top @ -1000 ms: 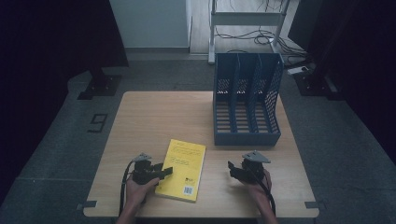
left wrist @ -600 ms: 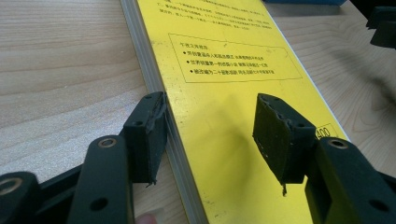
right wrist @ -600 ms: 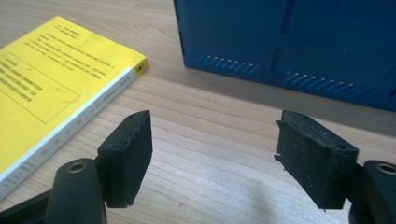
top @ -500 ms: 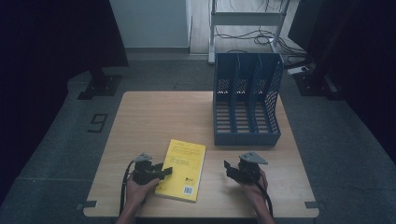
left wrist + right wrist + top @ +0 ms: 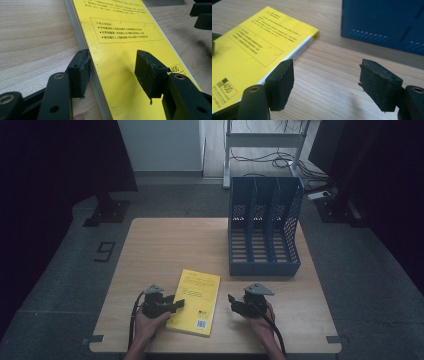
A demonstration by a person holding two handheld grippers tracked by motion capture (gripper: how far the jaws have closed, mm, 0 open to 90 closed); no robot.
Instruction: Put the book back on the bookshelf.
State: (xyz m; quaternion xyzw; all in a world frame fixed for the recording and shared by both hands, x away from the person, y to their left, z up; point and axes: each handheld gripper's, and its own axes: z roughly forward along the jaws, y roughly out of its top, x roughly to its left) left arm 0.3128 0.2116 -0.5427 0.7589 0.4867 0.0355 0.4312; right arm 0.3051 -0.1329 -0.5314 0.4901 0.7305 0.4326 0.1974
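Left gripper (image 5: 112, 72): jaws spread wide, straddling the book's page edge; one rubber pad sits against the page edge at table level, the other hangs over the cover. Whether that pad touches the cover cannot be told. It grips nothing.
Book (image 5: 196, 301): flat on the near half of the table, between the two grippers. Thin rectangle, glossy yellow cover with black print and a boxed text panel, pale page edges, white strip along the spine side.
Right gripper (image 5: 325, 83): jaws wide apart, empty, above bare wood just beside the book's spine edge; pads are matte black rubber, roughened.
Table (image 5: 165, 245): light wood, fine straight grain, rectangular.
File rack (image 5: 264, 231): blue plastic, three upright compartments, slotted sides and floor, standing on the table's far right part.
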